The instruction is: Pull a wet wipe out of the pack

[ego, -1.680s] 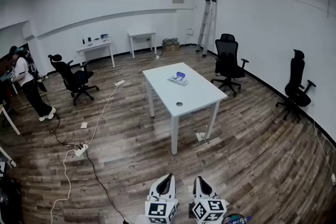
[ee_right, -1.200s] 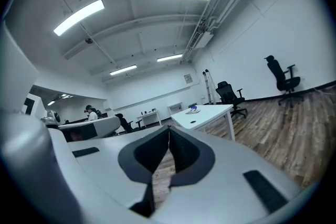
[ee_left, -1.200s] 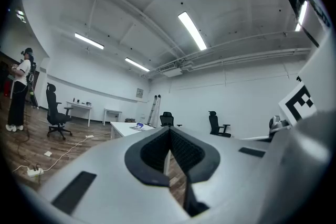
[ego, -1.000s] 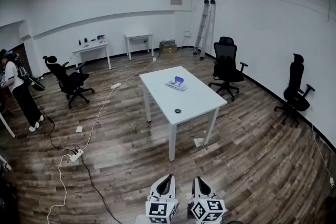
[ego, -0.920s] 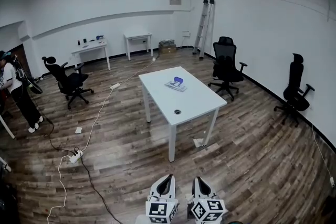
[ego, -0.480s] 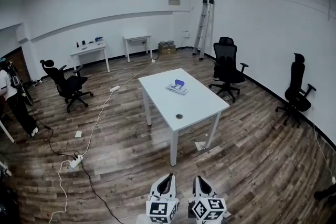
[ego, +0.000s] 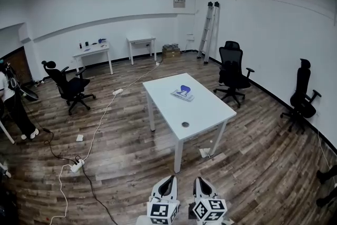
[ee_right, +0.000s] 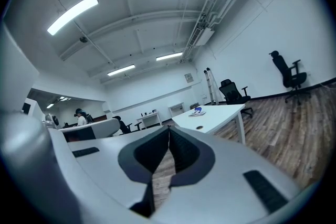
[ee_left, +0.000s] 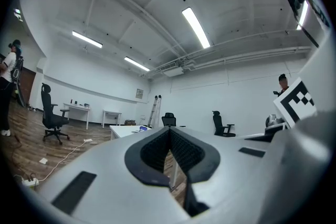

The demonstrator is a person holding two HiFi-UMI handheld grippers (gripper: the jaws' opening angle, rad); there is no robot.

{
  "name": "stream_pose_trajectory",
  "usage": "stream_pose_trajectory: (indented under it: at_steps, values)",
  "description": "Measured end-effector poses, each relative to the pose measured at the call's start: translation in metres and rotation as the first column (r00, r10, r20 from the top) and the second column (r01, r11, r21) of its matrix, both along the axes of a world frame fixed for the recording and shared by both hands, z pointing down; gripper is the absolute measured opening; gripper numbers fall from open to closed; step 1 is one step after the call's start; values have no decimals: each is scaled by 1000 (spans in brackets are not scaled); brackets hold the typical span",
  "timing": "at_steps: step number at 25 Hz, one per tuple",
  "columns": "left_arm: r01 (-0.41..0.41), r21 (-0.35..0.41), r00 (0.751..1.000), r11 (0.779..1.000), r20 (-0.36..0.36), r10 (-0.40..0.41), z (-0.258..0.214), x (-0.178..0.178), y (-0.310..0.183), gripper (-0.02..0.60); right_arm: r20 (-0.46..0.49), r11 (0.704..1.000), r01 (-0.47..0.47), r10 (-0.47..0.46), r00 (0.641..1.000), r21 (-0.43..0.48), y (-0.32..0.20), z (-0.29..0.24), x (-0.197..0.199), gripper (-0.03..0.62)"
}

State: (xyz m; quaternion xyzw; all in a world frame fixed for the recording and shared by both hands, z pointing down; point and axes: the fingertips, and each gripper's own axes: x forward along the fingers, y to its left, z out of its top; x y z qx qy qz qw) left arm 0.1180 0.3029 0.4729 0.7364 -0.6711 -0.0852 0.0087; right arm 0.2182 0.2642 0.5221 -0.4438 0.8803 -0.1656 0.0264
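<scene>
The head view looks from standing height across the room and downward, with the white table [ego: 196,109] well away in mid-frame and the left gripper [ego: 168,178] and right gripper [ego: 200,181] just poking in at the bottom edge. Each gripper view sits close behind its own jaws, which fill the lower half, and tilts upward so that the ceiling lights [ee_left: 195,28] take much of the rest. All three views share the table, small and far off beyond the jaw tips, the ladder [ego: 210,26] against the back wall and, it seems, the same black chair [ego: 231,63] beside it.
</scene>
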Motion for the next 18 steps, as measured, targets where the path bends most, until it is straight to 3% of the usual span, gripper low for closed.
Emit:
stream_pose_trajectory:
  at_steps: [18]
  values:
    - [-25,-3,1000,1000,-5,25,10,-47,-66,-3,-1,1000,-13,13,1000,-24,-66,10,-48,9]
